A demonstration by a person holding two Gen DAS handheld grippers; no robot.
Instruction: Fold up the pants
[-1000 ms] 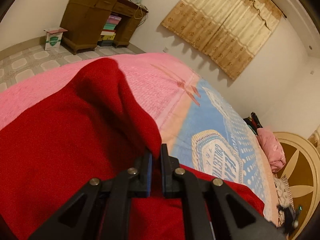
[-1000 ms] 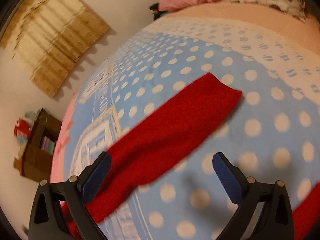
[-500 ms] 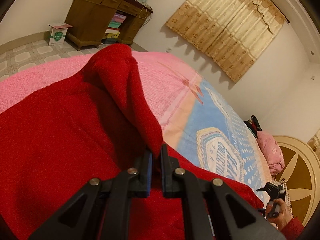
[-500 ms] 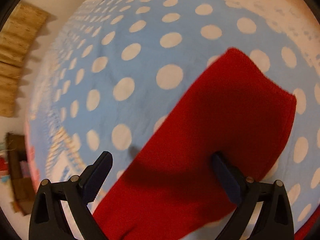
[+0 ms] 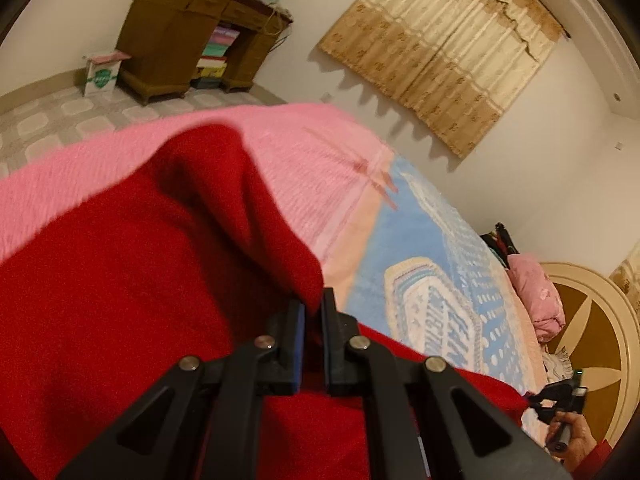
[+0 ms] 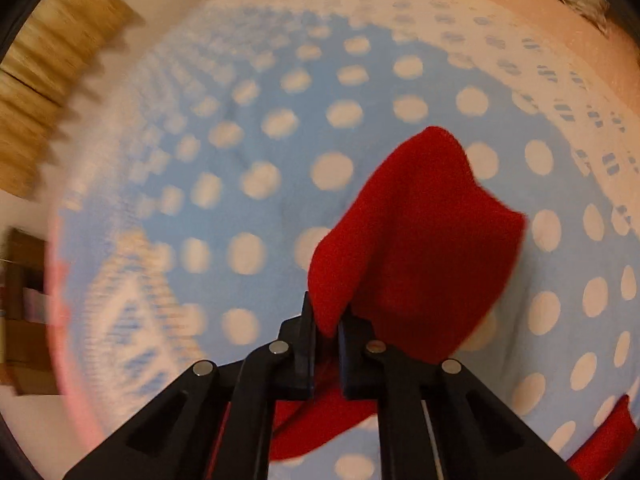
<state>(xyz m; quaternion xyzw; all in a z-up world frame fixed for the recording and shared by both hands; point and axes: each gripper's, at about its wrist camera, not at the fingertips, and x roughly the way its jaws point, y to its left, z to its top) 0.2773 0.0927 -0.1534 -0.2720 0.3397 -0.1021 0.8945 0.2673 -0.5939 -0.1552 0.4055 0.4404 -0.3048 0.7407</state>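
Red pants (image 5: 120, 280) lie on a bed with a pink and blue blanket (image 5: 320, 168). My left gripper (image 5: 313, 308) is shut on a fold of the pants' wide end, which rises in a ridge ahead of the fingers. In the right wrist view, my right gripper (image 6: 327, 320) is shut on the cuff end of a red pant leg (image 6: 420, 232), bunched up above the blue polka-dot blanket (image 6: 240, 184). The other red leg (image 6: 600, 440) shows at the lower right. The right gripper (image 5: 558, 398), held by a hand, appears at the lower right of the left wrist view.
A brown wooden desk (image 5: 192, 28) with books and a white box (image 5: 102, 72) stand on the tiled floor beyond the bed. A beige curtain (image 5: 440, 48) hangs on the wall. A pink pillow (image 5: 536, 292) and round headboard (image 5: 592, 320) lie at the bed's far end.
My right gripper moved over the pant leg's end and went from wide open to shut on it, lifting the cloth into a bunch. The left gripper stayed shut on the pants.
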